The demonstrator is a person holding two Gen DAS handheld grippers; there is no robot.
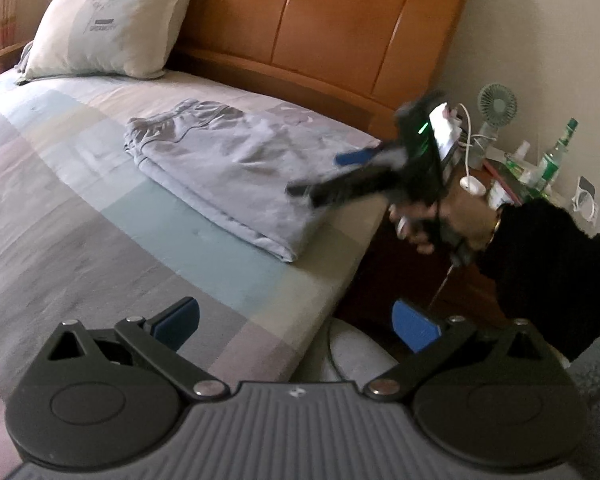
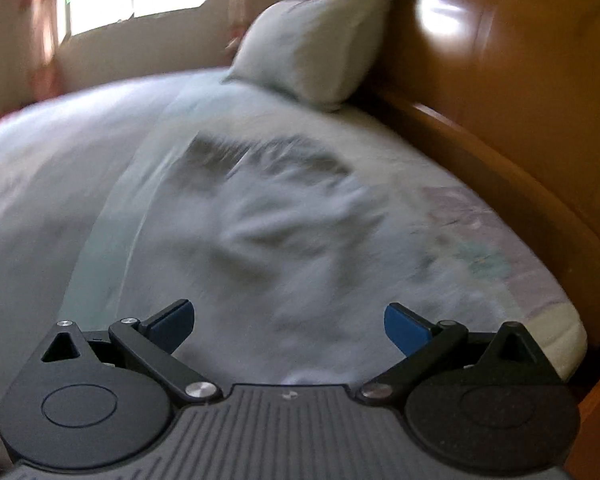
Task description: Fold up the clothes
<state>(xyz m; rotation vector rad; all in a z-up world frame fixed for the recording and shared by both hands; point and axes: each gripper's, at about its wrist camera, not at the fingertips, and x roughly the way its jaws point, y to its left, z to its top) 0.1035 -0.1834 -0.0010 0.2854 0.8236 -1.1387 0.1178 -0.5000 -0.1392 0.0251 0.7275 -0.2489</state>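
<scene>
Lying folded on patchwork bedspread (image 1: 100,208): grey garment (image 1: 228,160)

The left wrist camera looks from off the bed (image 1: 80,220) edge toward the headboard (image 1: 320,20). The right wrist camera, blurred, sits closer above the mattress. Both share the pillow (image 1: 108,28).

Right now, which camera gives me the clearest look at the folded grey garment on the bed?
The left wrist view: the folded grey garment lies sharp and whole near the bed's edge, stacked edges visible. The right wrist view shows the same garment close below the open right hand-held gripper, but smeared by motion blur.
</scene>
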